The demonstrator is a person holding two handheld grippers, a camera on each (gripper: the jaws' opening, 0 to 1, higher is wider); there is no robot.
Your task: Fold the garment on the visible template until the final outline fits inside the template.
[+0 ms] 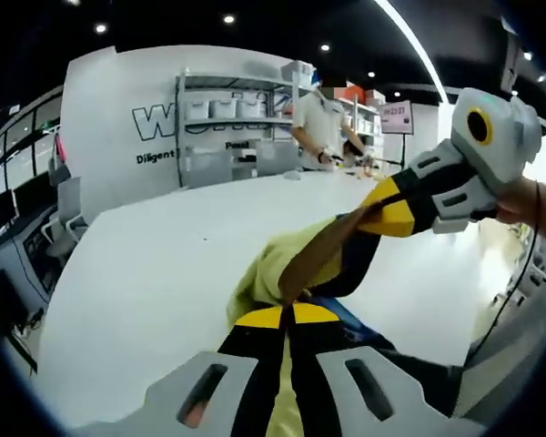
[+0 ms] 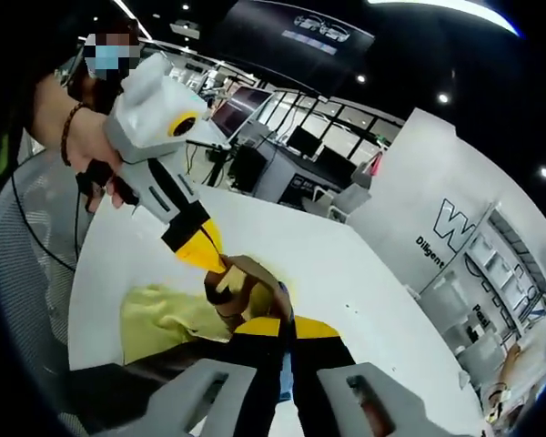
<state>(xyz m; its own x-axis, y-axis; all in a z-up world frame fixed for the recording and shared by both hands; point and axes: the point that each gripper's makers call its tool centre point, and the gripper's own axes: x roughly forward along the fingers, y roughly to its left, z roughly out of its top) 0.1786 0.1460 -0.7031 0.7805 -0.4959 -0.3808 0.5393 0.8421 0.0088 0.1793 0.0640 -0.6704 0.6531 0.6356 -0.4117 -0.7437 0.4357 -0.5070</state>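
Observation:
A yellow-green garment (image 1: 259,273) hangs bunched above the white table (image 1: 155,273), held between both grippers. In the left gripper view my left gripper (image 1: 288,314) is shut, with yellow cloth pinched between its jaws. My right gripper (image 1: 296,289) comes in from the upper right in a person's hand, its tips meeting the same bunch beside a brown strip (image 1: 332,248). In the right gripper view my right gripper (image 2: 287,326) is shut at the bunch. The left gripper (image 2: 220,266) reaches in from the upper left onto a brown fold (image 2: 246,282), with the garment (image 2: 164,319) drooping left. A blue sliver (image 1: 350,317) shows underneath.
The white table (image 2: 346,273) stretches wide around the garment. A person (image 1: 320,127) stands at its far end before shelves (image 1: 227,118) and a lettered white wall. Desks with monitors (image 2: 282,137) lie beyond the table in the right gripper view.

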